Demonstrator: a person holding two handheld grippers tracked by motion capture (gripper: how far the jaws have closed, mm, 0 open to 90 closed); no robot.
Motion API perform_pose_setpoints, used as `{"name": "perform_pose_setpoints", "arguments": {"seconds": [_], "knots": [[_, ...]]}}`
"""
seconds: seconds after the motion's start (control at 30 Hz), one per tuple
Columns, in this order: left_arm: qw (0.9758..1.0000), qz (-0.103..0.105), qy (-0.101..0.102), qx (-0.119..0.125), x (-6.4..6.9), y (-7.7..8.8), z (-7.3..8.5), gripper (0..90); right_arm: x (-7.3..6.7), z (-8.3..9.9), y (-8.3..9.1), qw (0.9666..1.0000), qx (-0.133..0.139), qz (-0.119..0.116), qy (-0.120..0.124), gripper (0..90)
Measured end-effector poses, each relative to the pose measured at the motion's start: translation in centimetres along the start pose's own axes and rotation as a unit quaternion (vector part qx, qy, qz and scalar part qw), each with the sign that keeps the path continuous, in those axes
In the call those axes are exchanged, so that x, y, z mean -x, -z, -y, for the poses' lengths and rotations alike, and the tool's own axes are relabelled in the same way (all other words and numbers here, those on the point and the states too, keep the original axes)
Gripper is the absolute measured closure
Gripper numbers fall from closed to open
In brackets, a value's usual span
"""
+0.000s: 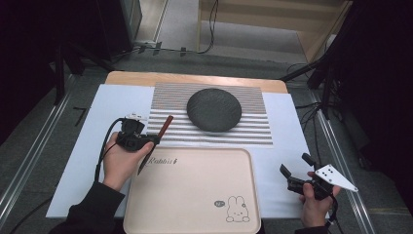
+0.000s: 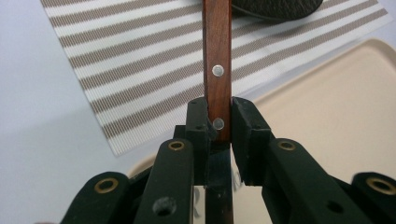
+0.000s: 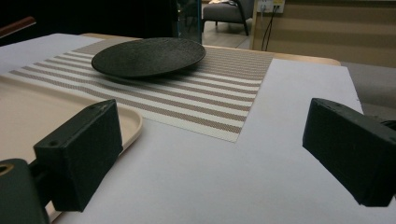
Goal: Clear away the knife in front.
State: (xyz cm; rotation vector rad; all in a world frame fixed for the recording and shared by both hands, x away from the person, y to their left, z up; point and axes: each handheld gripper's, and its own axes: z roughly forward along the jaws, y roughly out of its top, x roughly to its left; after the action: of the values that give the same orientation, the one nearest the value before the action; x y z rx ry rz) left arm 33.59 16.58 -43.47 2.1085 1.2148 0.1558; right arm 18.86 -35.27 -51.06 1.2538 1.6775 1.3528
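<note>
A knife (image 1: 165,126) with a red-brown riveted wooden handle (image 2: 217,56) and a dark blade is held at the tray's upper left corner, handle pointing toward the dark round plate (image 1: 214,109). My left gripper (image 1: 154,140) is shut on the handle near the blade, and the left gripper view shows both pads (image 2: 247,126) pressed against the wood. The blade slants down over the beige tray (image 1: 195,195). My right gripper (image 1: 296,170) hovers open above the white sheet to the right of the tray, and its jaws (image 3: 215,154) stand wide apart with nothing between them.
The plate (image 3: 148,57) rests on a brown-and-white striped placemat (image 1: 209,131) behind the tray. A white sheet (image 1: 287,146) covers the wooden table. The tray rim (image 3: 130,121) lies just left of the right gripper. Cables and dark stands surround the table.
</note>
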Motion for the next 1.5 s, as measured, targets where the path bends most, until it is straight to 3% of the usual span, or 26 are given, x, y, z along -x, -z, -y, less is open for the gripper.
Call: {"name": "perform_pose_setpoints", "arguments": {"seconds": [0.27, 0.73, 1.37, 1.5], "knots": [[0.9995, 0.018, 0.022, 0.012, 0.4, 0.9, 2.7, 76.9, 0.0, 0.0, 0.0, 1.0, 0.0, 0.002, -0.002, 3.1], [0.9986, 0.014, 0.051, 0.008, 0.7, 1.6, 7.8, 77.0, -0.1, 0.0, 0.1, 1.0, 0.0, 0.002, 0.0, 3.1], [0.9959, 0.01, 0.088, 0.017, 1.0, 1.5, 11.7, 76.9, 0.0, 0.1, 0.1, 1.0, -0.004, 0.008, -0.001, 3.1], [0.9955, -0.002, 0.091, 0.024, 1.4, 1.6, 12.2, 76.8, 0.1, 0.1, 0.1, 1.0, -0.004, 0.009, -0.001, 3.1]]}}
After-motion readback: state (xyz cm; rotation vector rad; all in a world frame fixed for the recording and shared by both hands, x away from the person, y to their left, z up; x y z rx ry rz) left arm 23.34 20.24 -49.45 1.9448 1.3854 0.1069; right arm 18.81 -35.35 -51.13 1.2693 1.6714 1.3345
